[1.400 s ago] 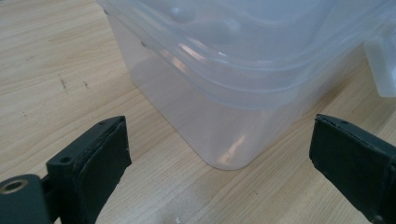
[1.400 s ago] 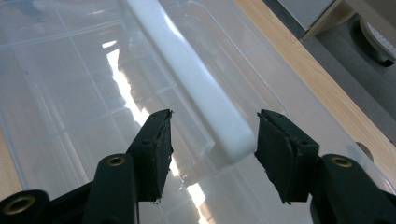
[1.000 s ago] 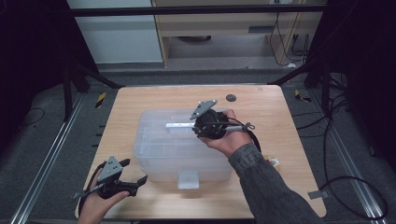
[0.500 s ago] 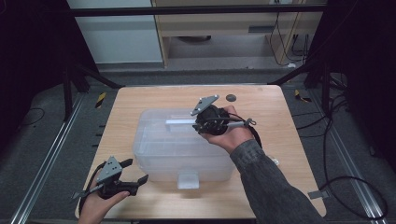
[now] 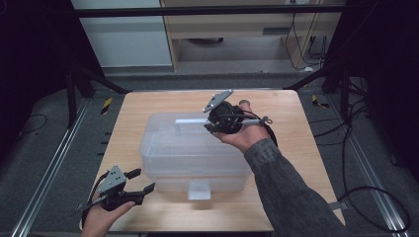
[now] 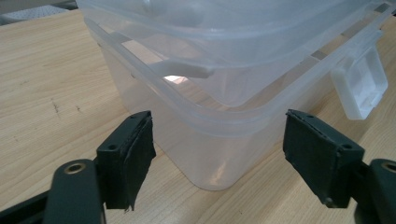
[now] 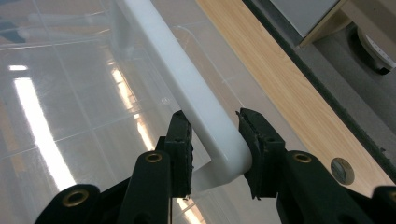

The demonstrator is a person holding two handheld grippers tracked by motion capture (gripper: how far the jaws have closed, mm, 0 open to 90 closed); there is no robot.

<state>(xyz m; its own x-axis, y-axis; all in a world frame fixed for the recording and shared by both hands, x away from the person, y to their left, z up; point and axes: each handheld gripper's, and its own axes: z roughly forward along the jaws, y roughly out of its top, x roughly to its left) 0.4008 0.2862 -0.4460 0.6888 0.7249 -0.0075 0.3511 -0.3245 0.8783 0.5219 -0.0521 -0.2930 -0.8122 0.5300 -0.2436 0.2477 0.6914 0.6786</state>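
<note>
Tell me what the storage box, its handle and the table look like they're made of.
Storage box: looks like clear glossy plastic; the tabletop shows through its walls and light glares off the lid. Handle: opaque white plastic, smooth with a soft sheen, held in the right claw. Table: pale wood grain, matte, possibly laminate.

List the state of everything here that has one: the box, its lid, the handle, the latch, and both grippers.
Plastic box: upright on the table.
Lid: on the box.
Handle: raised off the lid, held near its corner.
Front latch: flipped outward, unclipped.
Right gripper: fingers shut on the handle.
Left gripper: fingers open, facing the box corner, touching nothing.
</note>
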